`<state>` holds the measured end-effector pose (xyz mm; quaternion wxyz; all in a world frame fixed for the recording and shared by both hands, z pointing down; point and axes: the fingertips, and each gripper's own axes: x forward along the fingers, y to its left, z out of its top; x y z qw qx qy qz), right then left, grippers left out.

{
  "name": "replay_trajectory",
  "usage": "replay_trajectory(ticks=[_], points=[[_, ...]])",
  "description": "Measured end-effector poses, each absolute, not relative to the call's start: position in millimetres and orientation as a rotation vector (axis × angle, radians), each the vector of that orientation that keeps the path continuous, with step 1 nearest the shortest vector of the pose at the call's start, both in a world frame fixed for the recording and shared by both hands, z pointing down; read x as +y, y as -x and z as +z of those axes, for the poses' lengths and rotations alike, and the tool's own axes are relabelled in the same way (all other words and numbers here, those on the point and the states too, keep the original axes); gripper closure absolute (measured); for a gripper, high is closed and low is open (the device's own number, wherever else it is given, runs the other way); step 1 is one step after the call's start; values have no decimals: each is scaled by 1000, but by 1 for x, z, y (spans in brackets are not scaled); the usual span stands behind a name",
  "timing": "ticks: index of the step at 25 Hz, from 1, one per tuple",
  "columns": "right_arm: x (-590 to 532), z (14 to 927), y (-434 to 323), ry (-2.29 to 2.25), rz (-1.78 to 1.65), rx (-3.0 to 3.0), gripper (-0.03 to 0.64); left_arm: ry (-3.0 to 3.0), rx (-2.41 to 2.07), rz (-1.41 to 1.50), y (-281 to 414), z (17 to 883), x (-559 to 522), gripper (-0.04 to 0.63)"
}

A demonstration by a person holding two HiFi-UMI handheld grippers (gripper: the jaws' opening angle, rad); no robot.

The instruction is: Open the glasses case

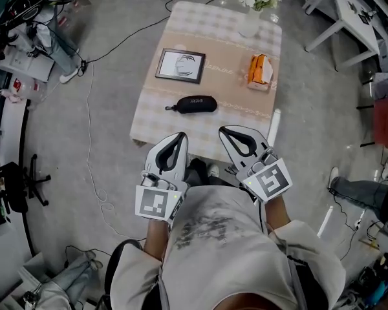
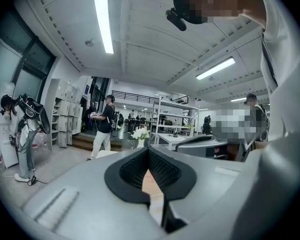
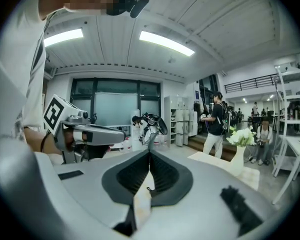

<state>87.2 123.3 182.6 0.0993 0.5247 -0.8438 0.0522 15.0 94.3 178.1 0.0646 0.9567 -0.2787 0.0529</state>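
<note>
Closed black glasses case (image 1: 191, 104) on the bench (image 1: 156, 112), left tool (image 1: 178, 137) and right tool (image 1: 224, 132) side by side before it, both clenched, empty.

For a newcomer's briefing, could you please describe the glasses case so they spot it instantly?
Start at the cloth-covered table. Toward its near edge lies the glasses case: the only black, elongated item, unlike the framed picture and orange pack.

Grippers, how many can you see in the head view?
2. The left gripper is below and left of the glasses case, the right gripper below and right. Both are shut and empty. None seems hidden.
</note>
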Motion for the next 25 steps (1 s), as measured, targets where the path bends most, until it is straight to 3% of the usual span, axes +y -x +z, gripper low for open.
replay_trajectory(ticks=[25], points=[[49,273,-111,-1620,363,-2243,600,-2774,-680,314,-18,280,14,594]])
